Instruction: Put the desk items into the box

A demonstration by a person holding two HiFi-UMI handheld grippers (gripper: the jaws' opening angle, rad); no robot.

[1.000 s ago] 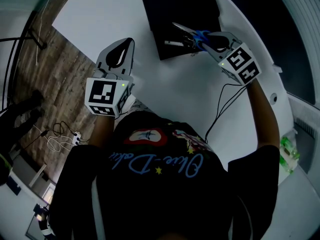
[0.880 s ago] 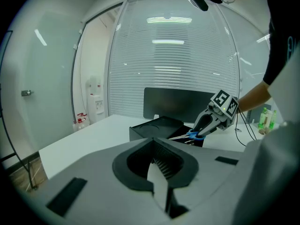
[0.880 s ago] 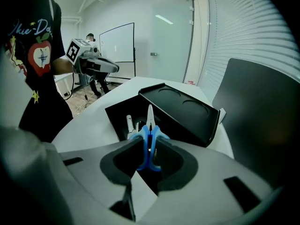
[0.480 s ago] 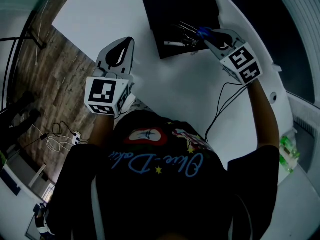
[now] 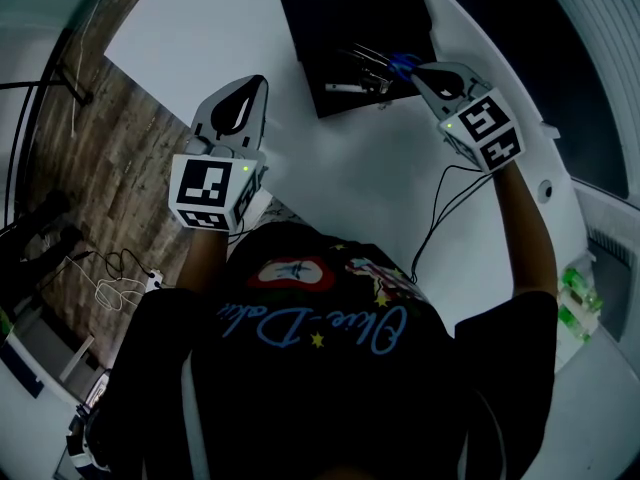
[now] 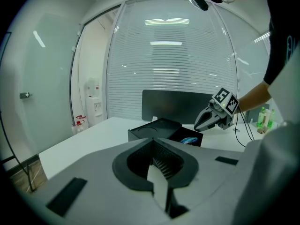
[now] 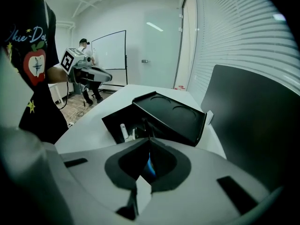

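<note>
A black box [image 5: 330, 18] stands open at the far side of the white table, its lid [image 7: 171, 116] lying flat beside it. Blue-handled scissors [image 5: 385, 63] and a white pen [image 5: 340, 87] lie inside. My right gripper [image 5: 420, 71] hovers at the box's right edge, just by the scissors' handle; its jaws are shut with nothing between them. In the right gripper view a blue glint of the handle [image 7: 150, 165] shows past the closed jaws [image 7: 149, 137]. My left gripper [image 5: 262, 80] hangs shut and empty over the table, well left of the box [image 6: 154, 130].
A dark monitor [image 6: 178, 104] stands behind the box. A black cable [image 5: 440, 218] trails across the table under my right arm. Green bottles [image 5: 575, 303] sit at the far right. Wooden floor [image 5: 110, 188] lies beyond the table's left edge.
The right gripper let go of the scissors, which now lie in the box, then shut empty and drew back slightly. The left gripper has not moved.
</note>
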